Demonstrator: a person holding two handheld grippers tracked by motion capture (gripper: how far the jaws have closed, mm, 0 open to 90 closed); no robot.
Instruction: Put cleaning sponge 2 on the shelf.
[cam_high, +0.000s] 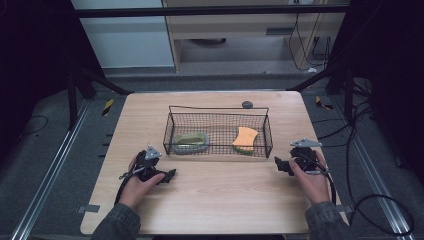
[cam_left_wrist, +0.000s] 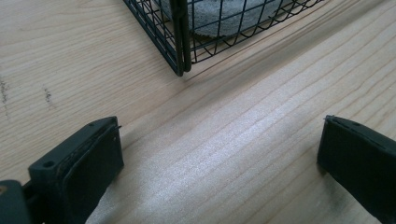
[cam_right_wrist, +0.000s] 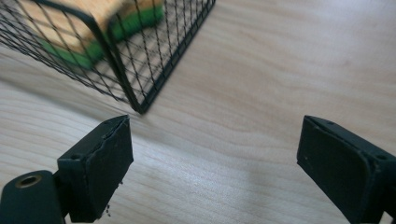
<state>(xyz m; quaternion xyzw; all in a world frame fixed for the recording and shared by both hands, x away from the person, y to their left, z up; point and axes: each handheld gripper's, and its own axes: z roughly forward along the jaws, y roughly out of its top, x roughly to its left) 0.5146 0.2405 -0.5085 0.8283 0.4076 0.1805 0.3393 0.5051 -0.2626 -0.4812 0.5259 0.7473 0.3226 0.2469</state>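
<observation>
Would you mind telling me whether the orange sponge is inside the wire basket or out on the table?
Inside. The orange sponge lies at the right end of the wire basket, seen behind its mesh in the right gripper view.

Left gripper (cam_high: 170, 175) and right gripper (cam_high: 278, 164): jaws wide apart.

1 wire basket (cam_high: 218, 131); 2 sponges: orange-green (cam_high: 244, 140), grey-green (cam_high: 190, 143); 1 grey knob (cam_high: 247, 104); 2 claws: left (cam_high: 170, 175), right (cam_high: 278, 164).
</observation>
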